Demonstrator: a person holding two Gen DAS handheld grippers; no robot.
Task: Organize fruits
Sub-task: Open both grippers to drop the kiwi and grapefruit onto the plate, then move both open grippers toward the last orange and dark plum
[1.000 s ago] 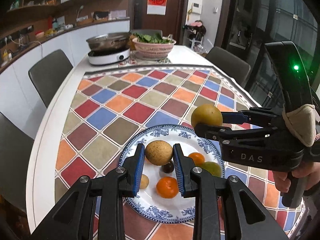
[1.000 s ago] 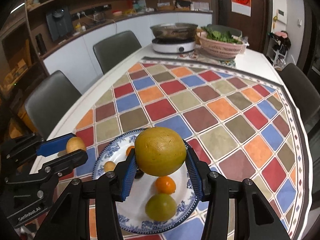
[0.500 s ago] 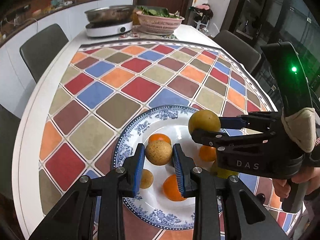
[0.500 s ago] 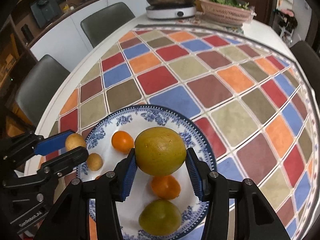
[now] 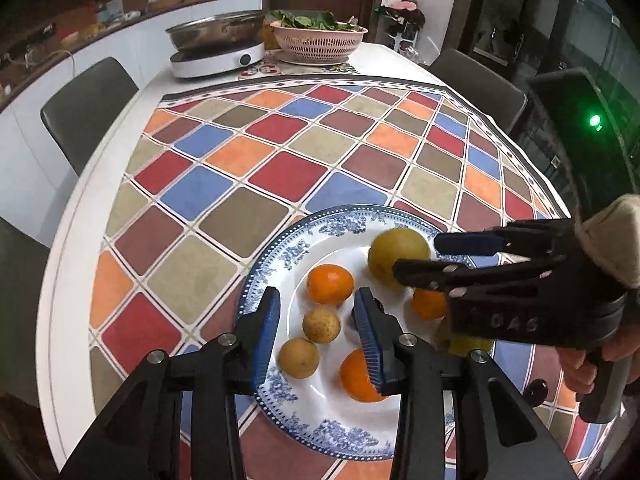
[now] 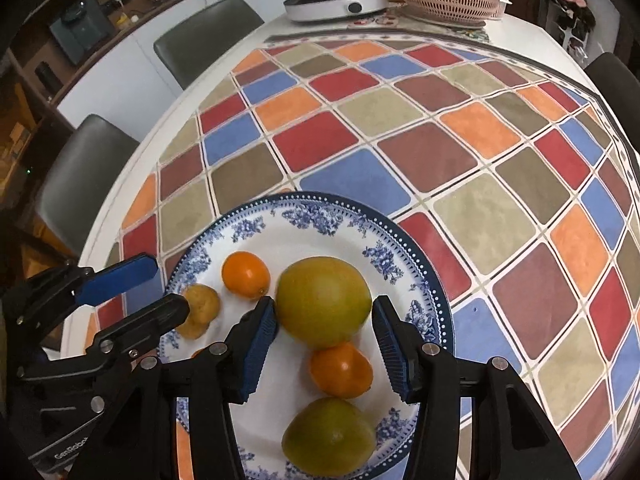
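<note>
Left gripper [image 5: 316, 330]: jaws just opened, small brown fruit [image 5: 321, 325] released on plate [image 5: 280, 248].
Right gripper [image 6: 324, 338]: jaws easing apart around large yellow-green fruit [image 6: 323, 302].
Handling: round, firm, likely rolls; take across widest middle.

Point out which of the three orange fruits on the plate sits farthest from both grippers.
The orange fruit toward the far side of the plate, beside the big yellow-green fruit. The other two oranges lie closer in, partly hidden behind gripper fingers.
</note>
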